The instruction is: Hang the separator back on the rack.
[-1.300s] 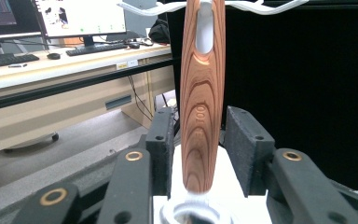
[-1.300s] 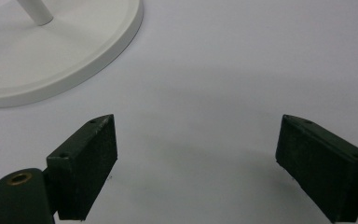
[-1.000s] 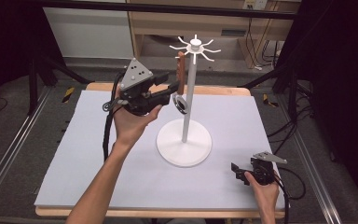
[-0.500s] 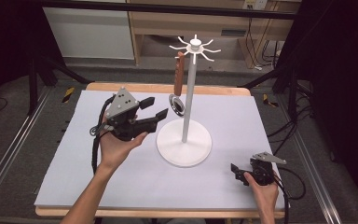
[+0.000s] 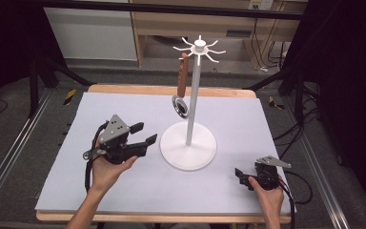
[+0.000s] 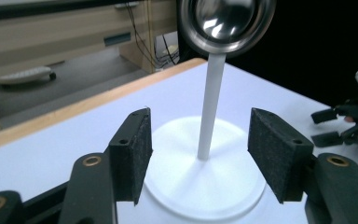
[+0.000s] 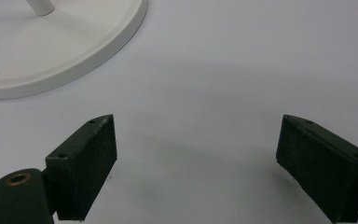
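A steel ladle with a brown wooden handle (image 5: 183, 86) is hanging from a hook of the white metal rack (image 5: 188, 145) standing on the pale counter (image 5: 267, 124). The left tongs (image 5: 143, 134), just opening, are gaping empty beside the rack's base; the right tongs (image 5: 239, 176) are resting spread, holding nothing.

Even overhead light, soft shadows; close views perhaps slightly blurred.

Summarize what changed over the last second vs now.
The left tongs let go of the ladle, jaws just opening with nothing between them, and dropped toward the table beside the stand. The ladle stays hanging on its hook. The right tongs stayed put, open.
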Available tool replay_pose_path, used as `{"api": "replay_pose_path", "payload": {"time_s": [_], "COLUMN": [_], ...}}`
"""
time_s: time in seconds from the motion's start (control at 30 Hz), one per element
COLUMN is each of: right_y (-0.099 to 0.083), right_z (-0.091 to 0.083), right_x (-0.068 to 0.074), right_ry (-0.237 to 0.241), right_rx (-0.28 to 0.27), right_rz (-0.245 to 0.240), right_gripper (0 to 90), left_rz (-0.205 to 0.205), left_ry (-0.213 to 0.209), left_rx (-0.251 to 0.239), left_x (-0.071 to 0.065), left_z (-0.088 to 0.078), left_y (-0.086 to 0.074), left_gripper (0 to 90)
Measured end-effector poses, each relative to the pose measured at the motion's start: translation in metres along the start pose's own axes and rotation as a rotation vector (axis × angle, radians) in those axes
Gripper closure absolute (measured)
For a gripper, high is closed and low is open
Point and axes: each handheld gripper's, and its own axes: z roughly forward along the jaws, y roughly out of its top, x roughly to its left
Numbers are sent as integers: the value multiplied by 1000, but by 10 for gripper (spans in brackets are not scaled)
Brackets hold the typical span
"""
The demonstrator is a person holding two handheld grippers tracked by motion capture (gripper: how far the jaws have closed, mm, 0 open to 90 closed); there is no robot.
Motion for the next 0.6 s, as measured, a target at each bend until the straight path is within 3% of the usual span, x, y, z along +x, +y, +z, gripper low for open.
{"api": "replay_pose_path", "payload": {"time_s": [0.17,0.47,0.6], "right_y": [-1,-2,-3], "right_z": [1,1,1], "right_x": [0,-1,-2], "right_ry": [-1,-5,-6], "right_rx": [2,9,15], "right_rz": [0,0,9], "right_gripper": [121,110,100], "left_rz": [-30,-66,-96], "left_ry": [25,68,104], "left_rx": [35,80,105], "left_x": [10,27,38], "left_z": [-1,-7,-11], "left_y": [-27,-59,-79], "left_gripper": [368,339,329]}}
